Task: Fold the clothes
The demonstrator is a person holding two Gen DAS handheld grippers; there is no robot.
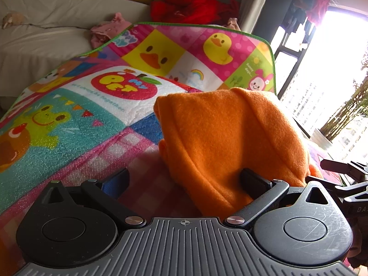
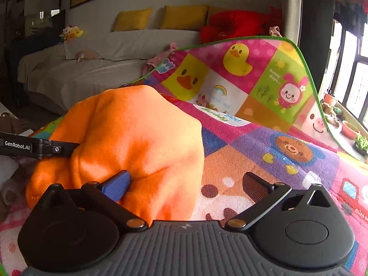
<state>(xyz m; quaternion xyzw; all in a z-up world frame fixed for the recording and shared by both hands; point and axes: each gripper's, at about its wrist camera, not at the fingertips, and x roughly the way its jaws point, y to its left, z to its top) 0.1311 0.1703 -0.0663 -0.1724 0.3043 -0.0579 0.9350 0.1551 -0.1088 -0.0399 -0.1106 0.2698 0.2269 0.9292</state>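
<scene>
An orange fleece garment [image 1: 220, 138] lies bunched in a folded heap on a colourful cartoon play mat [image 1: 69, 119]. My left gripper [image 1: 184, 179] is open; its right finger [image 1: 253, 181] presses against the fleece, its left finger stands over the mat. In the right wrist view the same garment [image 2: 128, 138] fills the left centre. My right gripper [image 2: 186, 184] is open; its blue left finger [image 2: 117, 184] touches the fleece edge, its right finger is over the mat [image 2: 264, 142]. The left gripper's arm [image 2: 39, 147] pokes into the fleece from the left.
The mat's far edge [image 1: 207, 26] curls up against a white sofa [image 1: 46, 27] with yellow cushions, a red garment [image 1: 191, 7] and pink clothes [image 1: 105, 30]. A bright window [image 1: 333, 69] with plants is on the right.
</scene>
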